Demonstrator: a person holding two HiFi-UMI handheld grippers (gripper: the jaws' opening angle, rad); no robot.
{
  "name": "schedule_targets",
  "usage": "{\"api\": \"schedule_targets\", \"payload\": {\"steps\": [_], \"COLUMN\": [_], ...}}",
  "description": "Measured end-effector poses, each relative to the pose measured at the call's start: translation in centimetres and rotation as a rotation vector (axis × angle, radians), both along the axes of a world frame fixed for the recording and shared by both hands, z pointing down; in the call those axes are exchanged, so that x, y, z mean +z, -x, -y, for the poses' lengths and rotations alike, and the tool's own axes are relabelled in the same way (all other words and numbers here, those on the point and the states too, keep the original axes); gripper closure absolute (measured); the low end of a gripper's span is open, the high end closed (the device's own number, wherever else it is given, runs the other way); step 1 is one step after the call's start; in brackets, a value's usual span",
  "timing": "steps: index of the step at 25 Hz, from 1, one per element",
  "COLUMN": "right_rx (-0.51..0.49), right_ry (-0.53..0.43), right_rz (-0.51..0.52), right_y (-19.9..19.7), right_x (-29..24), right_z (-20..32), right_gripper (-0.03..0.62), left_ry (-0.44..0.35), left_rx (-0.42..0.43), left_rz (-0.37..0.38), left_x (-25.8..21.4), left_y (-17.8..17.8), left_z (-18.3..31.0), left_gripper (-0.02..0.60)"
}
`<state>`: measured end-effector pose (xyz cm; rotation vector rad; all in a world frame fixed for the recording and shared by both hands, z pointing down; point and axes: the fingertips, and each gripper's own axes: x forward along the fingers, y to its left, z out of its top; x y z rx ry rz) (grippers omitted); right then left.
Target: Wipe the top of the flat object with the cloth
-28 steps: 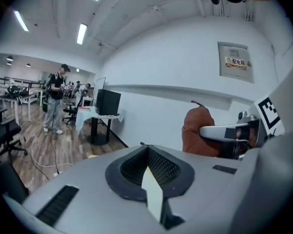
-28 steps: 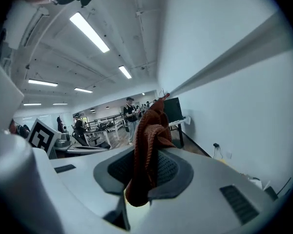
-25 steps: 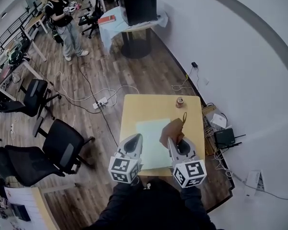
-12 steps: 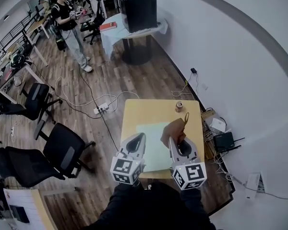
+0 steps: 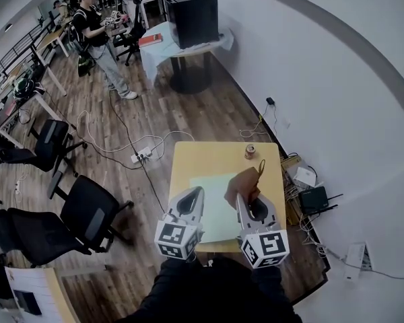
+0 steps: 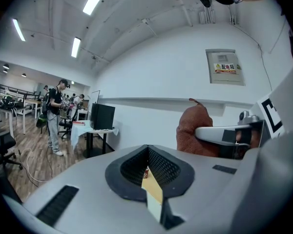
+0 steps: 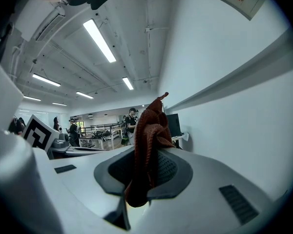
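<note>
Moved since a second ago: mainly the standing person (image 5: pixel 97 36) in the background, now further along the wooden floor (image 5: pixel 188 110) toward the round table (image 5: pixel 188 46). Hardly any change in either gripper against the table top.

As for the left gripper (image 5: pixel 194 195): clenched, tips pressed together, nothing gripped, held out over the near left part of the pale flat mat (image 5: pixel 215 214). As for the right gripper (image 5: pixel 242 197): clamped on the brown cloth (image 5: pixel 244 182), bunched and standing up out of the jaws, with a thin tail at the top. Seen in the head view over the mat's far right corner; contact with the mat not to be judged.

Mat lying flat on the yellow table (image 5: pixel 209 155), filling its near middle. Upright near the far right edge of that table, a small can (image 5: pixel 250 151), apart from the mat and beyond the cloth.

Around:
- Left of the table, two black office chairs (image 5: pixel 87 210).
- On the floor between chairs and table, a white power strip (image 5: pixel 141 155) with cables.
- By the wall at the right, a black box (image 5: pixel 314 194) among loose wires.
- On the round table, a large black case (image 5: pixel 192 9) and a red book (image 5: pixel 150 40).
- On the wall ahead in the left gripper view, a grey panel (image 6: pixel 225 67) with a warning sign.
</note>
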<state>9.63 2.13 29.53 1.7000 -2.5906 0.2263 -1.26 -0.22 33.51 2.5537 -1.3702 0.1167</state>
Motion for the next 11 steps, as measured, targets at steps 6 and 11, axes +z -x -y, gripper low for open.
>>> {"api": "schedule_targets", "payload": {"steps": [6,11], "right_rx": [0.004,0.003], "right_ry": [0.003,0.004], "right_rz": [0.005,0.005], "right_y": [-0.54,-0.65], "right_x": [0.14,0.24], "right_z": [0.07,0.2], "right_gripper": [0.511,0.511], "left_ry": [0.002,0.008], "left_rx": [-0.007,-0.005], "left_rz": [0.002,0.005], "left_x": [0.03,0.27], "left_y": [-0.14,-0.39], "left_z": [0.13,0.19], "left_gripper": [0.548,0.548]}}
